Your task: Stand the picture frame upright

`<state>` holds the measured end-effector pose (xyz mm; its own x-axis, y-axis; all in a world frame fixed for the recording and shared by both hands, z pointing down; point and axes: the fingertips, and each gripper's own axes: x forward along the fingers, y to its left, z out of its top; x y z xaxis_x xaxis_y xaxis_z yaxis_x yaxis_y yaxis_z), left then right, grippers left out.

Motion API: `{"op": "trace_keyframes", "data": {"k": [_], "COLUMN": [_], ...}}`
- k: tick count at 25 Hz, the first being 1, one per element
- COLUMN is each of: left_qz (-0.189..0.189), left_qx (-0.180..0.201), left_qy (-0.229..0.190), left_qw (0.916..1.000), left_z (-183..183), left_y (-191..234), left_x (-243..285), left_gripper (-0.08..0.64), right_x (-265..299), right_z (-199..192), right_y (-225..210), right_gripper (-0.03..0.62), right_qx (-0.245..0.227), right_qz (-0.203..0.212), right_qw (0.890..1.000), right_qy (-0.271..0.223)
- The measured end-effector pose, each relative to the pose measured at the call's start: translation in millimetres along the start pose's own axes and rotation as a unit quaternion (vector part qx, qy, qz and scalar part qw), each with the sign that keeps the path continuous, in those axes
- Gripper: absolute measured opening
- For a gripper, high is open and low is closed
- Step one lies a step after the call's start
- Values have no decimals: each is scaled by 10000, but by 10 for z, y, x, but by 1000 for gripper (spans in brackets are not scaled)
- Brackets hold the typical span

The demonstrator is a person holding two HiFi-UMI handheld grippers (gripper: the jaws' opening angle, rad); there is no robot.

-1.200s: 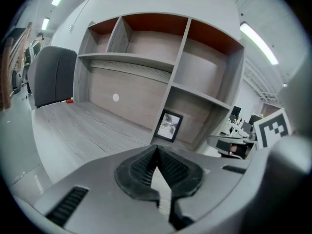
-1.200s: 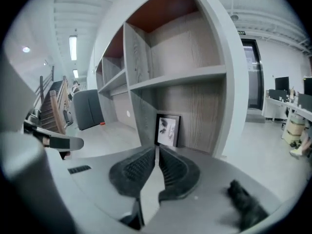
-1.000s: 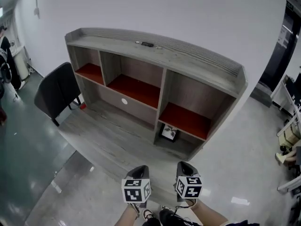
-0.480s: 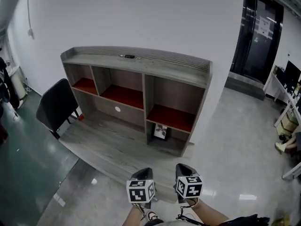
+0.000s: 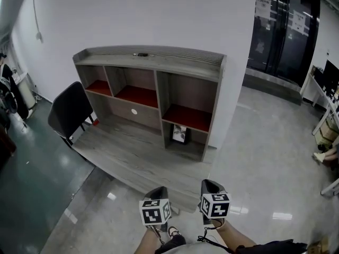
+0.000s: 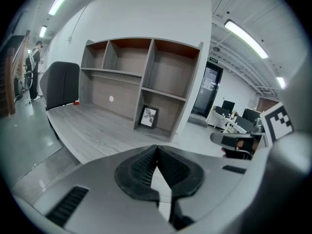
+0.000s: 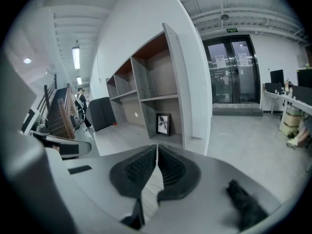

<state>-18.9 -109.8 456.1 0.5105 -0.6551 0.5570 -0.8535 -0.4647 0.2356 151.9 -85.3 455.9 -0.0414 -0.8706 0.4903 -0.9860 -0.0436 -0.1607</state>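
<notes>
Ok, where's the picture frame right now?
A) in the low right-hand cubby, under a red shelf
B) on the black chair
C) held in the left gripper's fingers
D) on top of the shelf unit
A: the picture frame sits in the lowest right-hand cubby of the shelf unit, just below the right red shelf, far from both grippers.

Closed empty claw (image 6: 156,149), picture frame (image 6: 148,116) beyond

head view: high, steeply down, far off | both gripper views: low, level | shared: shelf unit (image 5: 159,61) (all three)
</notes>
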Motion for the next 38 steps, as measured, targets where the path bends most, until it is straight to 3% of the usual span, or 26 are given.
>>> {"op": "trace_keyframes", "data": {"k": [8,12,16,38], "left_qz": [40,92,134,83], "left_qx": [62,53,18,50], "left_qy": [-67,-116,-111,-79], "left_qw": [10000,9999,9998,9999], "left_z": [44,113,132,195], "left_y": [-75,-39,18,20], "left_x": [-17,1,49,113], "left_gripper": [12,12,12,12], "right_x": [-17,-23,-17,63], "right_z": [185,208,249,272], "right_y": [108,68,25,66], "right_gripper": [35,35,31,31], "right_qx": [-416,-219,-344,-285], "right_qz": [73,86,-72,-126], "right_qw": [9990,9997,9994,9995], "right_qy": [-175,-83,-49,-48]}}
